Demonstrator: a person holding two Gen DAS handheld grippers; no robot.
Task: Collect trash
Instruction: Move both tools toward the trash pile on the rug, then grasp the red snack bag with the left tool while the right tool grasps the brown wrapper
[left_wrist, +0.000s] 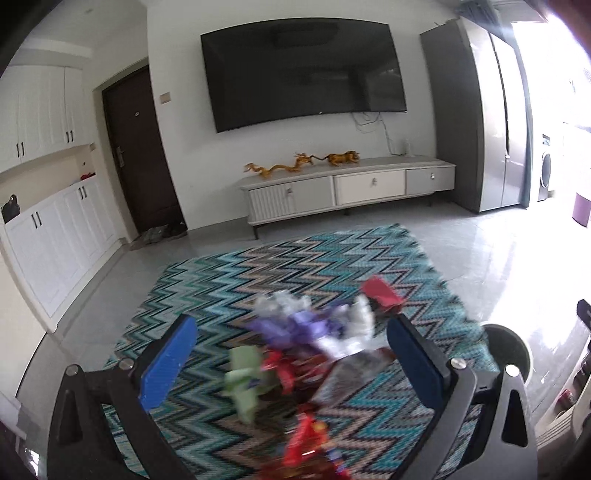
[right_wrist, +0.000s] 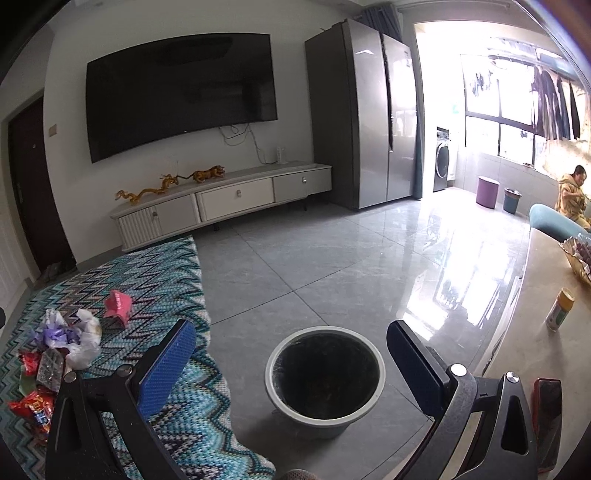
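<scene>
left claw (left_wrist: 291, 365) gaping, empty, over our trash pile (left_wrist: 306, 347) on the rug (left_wrist: 229, 273) | right claw (right_wrist: 291, 365) gaping, empty, above the bin (right_wrist: 325, 380) on the floor right of the rug | wrappers look light, crinkly, slippery: we'd pinch a bunched fold

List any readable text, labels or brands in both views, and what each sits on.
None reads.
Red snack bag: yellow print, too blurred.
TV: small mark at the bottom edge, too small.
Yellow-capped bottle: label unreadable.
Fridge: door sticker too small.
</scene>
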